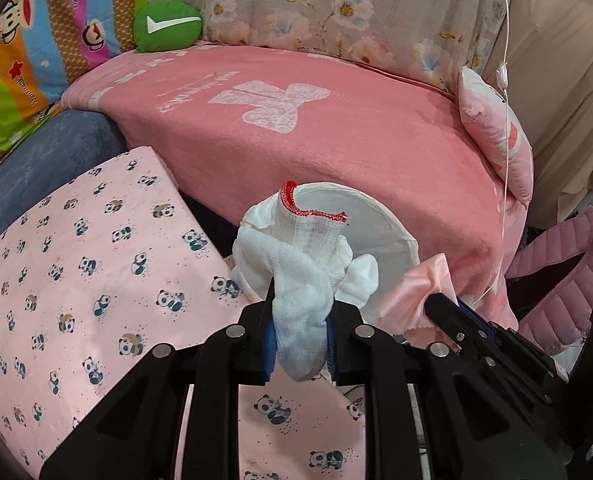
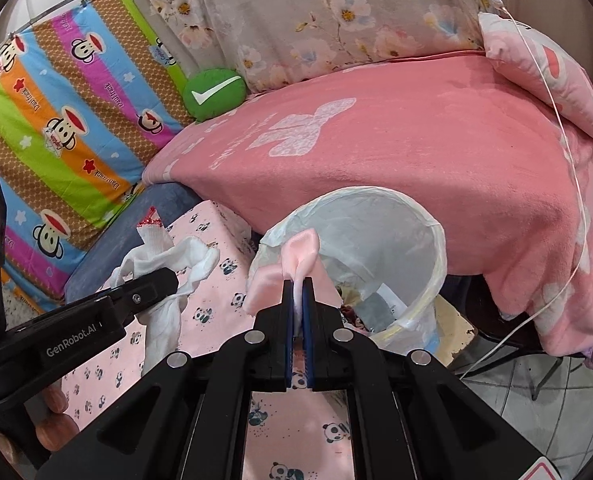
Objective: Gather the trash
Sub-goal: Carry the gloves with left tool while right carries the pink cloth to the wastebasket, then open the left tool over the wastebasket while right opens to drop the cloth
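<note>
My left gripper (image 1: 300, 300) is shut on a white knitted glove with a red cuff (image 1: 308, 256), which droops over its fingers. In the right wrist view the same glove (image 2: 168, 264) hangs from the left gripper (image 2: 164, 280) at the left. My right gripper (image 2: 301, 284) is shut on a pale pink cloth (image 2: 296, 256) that stands up above the pads. The same cloth (image 1: 416, 292) shows in the left wrist view, in the right gripper (image 1: 436, 304). Just beyond both grippers is a round bin with a white liner (image 2: 436, 248), and scraps lie in its bottom. In the left wrist view the bin (image 1: 388, 232) is half hidden by the glove.
A pink blanket (image 2: 416, 168) covers the bed behind the bin. A pink panda-print sheet (image 1: 76, 272) lies below left, beside a blue cushion (image 1: 36, 168). A green round cushion (image 1: 166, 24), a striped cartoon quilt (image 2: 64, 120), a thin white cord (image 2: 572, 160) and tiled floor (image 2: 544, 396) are nearby.
</note>
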